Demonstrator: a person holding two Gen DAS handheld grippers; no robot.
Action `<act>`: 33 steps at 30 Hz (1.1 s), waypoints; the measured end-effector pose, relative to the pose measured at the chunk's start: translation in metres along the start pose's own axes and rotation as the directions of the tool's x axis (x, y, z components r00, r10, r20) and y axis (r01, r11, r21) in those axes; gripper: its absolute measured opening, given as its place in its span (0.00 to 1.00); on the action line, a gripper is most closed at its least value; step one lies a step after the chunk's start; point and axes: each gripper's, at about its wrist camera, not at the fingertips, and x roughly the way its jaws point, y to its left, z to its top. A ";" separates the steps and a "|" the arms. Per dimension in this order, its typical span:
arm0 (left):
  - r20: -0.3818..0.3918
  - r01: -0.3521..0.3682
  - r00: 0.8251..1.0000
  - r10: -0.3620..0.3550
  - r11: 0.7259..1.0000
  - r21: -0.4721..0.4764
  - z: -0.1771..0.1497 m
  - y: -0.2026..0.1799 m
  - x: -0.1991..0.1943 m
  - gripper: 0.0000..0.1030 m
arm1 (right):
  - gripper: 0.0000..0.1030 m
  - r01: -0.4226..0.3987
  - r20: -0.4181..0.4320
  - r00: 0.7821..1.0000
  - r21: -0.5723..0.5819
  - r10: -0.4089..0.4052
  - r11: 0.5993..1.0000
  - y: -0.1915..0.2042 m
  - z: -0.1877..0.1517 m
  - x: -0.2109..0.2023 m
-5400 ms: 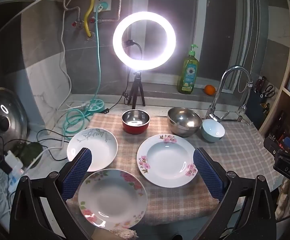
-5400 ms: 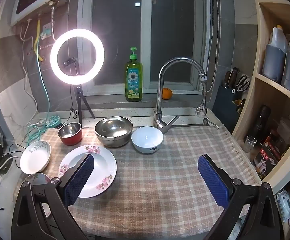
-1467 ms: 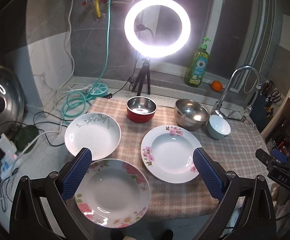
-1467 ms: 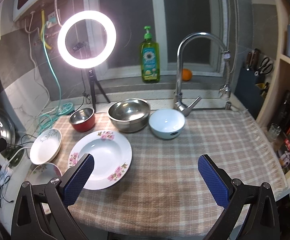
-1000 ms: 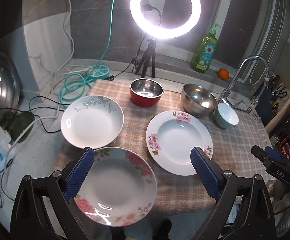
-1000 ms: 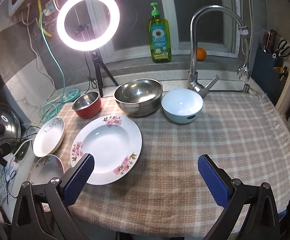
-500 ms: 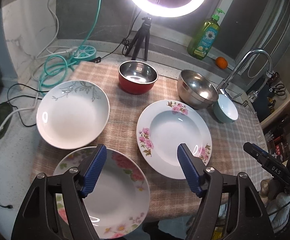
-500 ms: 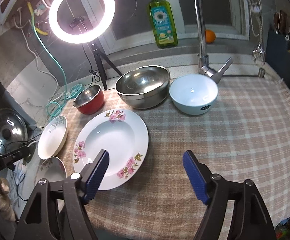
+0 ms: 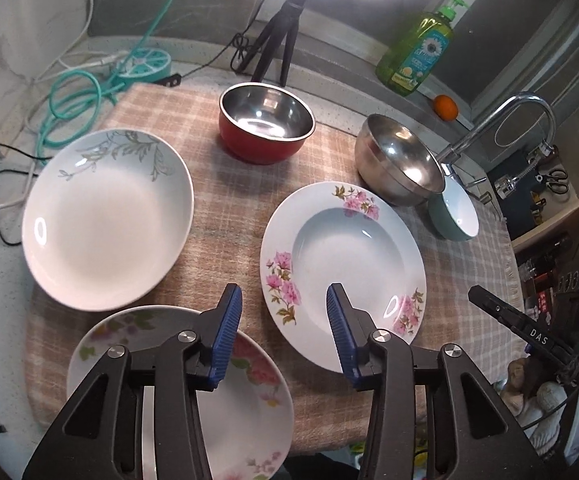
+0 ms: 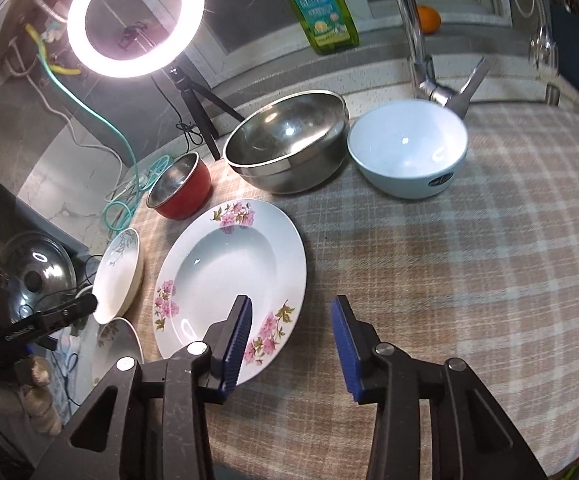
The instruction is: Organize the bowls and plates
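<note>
Both tools are closing with nothing between their jaws, the left tool (image 9: 283, 322) above the counter (image 9: 225, 200) and the right tool (image 10: 291, 334) near the pink-flowered plate (image 10: 229, 276) at 10 o'clock, so lower gently and pinch its rim squarely.

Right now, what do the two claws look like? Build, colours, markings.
Both match: the left claw and right claw have black angular linkage arms with silver pivot screws and ribbed blue pads on the fingers. Each appears in the other's view as a black bar with white lettering. No sleeves visible.
</note>
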 end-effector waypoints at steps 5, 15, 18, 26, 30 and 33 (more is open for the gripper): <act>-0.051 0.009 0.999 -0.010 1.000 -0.025 0.011 0.007 0.018 0.37 | 0.34 -0.020 -0.037 0.999 0.037 0.021 0.999 -0.011 0.008 0.017; -0.115 0.020 0.993 -0.025 0.999 -0.040 0.022 0.012 0.047 0.24 | 0.28 -0.057 -0.111 0.991 0.104 0.069 0.993 -0.026 0.016 0.048; -0.114 -0.019 0.993 0.019 1.000 -0.004 0.024 0.010 0.051 0.24 | 0.27 -0.057 -0.118 0.991 0.100 0.069 0.993 -0.027 0.018 0.052; -0.141 -0.049 0.989 0.051 0.999 0.021 0.031 0.014 0.065 0.23 | 0.23 -0.065 -0.141 0.987 0.094 0.078 0.993 -0.027 0.024 0.062; -0.159 -0.044 0.986 0.046 0.999 0.016 0.032 0.014 0.071 0.22 | 0.23 -0.068 -0.153 0.985 0.098 0.082 0.993 -0.029 0.025 0.067; -0.172 -0.039 0.984 0.040 0.999 0.009 0.031 0.015 0.077 0.20 | 0.22 -0.073 -0.162 0.983 0.106 0.090 0.992 -0.030 0.026 0.071</act>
